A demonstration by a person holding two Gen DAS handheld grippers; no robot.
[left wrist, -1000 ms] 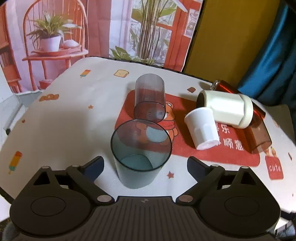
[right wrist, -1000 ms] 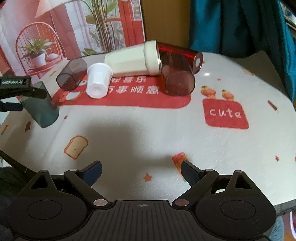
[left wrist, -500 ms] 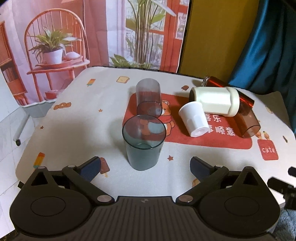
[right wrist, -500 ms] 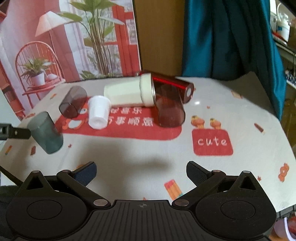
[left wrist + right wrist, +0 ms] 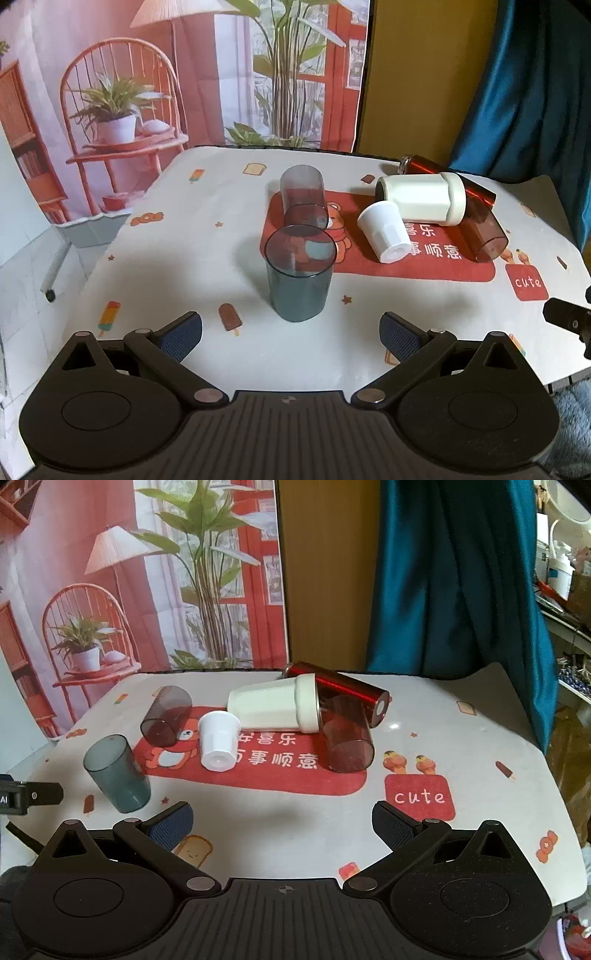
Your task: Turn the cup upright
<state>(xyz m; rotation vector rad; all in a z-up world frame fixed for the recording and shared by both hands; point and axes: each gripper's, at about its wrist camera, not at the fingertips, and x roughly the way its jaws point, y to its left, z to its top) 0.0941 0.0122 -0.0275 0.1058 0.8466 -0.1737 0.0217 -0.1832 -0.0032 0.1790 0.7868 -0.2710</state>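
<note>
A dark teal see-through cup point(image 5: 298, 272) stands upright on the table, mouth up; it also shows in the right wrist view point(image 5: 117, 773). My left gripper point(image 5: 291, 332) is open and empty, a little back from that cup. My right gripper point(image 5: 283, 823) is open and empty above the table's near part. Other cups lie on their sides: a smoky one point(image 5: 303, 197), a small white one point(image 5: 385, 232), a large cream one point(image 5: 421, 197) and a brown one point(image 5: 484, 234).
A red cylinder point(image 5: 343, 690) lies behind the cream cup. A red bear mat point(image 5: 258, 771) sits under the lying cups. The table's right edge point(image 5: 554, 786) and a blue curtain point(image 5: 454, 579) are close by. A printed backdrop point(image 5: 147, 74) hangs behind the table.
My left gripper has pulled back and up from the upright teal cup, which stays standing. My right gripper has also drawn back and risen. Both stay open.
</note>
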